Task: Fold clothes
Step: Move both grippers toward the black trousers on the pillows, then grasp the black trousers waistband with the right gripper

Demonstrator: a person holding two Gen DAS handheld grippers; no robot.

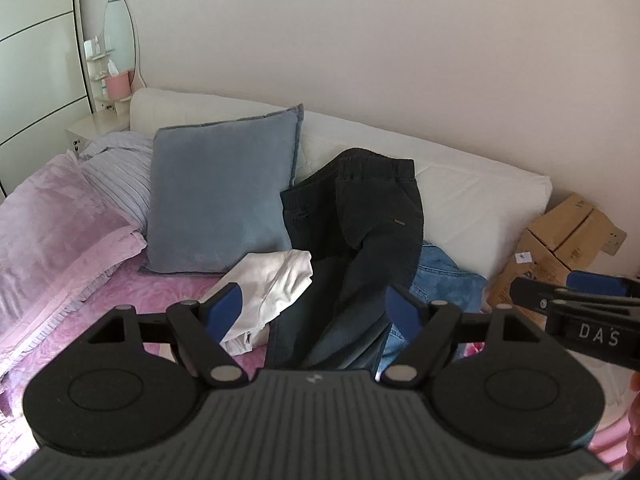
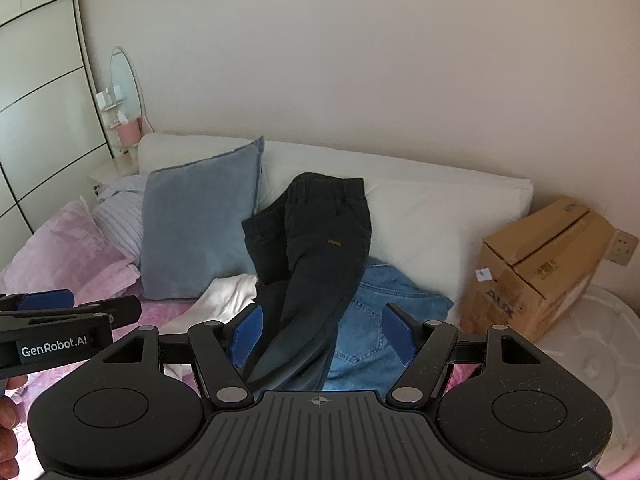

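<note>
- Black trousers point(image 1: 360, 216) look soft and floppy with some weight, so I'd grab them at the elastic waistband, where the cloth is thickest
- They're dark, gathered at the top with a small tan label, draped from the white headboard cushion point(image 1: 472, 188) down onto the pink bedspread point(image 1: 60, 248)
- Jeans point(image 2: 372, 320) lie under them on the right, a white top point(image 1: 276, 284) on the left, beside the blue pillow point(image 1: 216, 200)
- Left gripper point(image 1: 316, 312): jaws wide, nothing between the pads
- Right gripper point(image 2: 322, 332): wide too, empty, hovering over the pile
</note>
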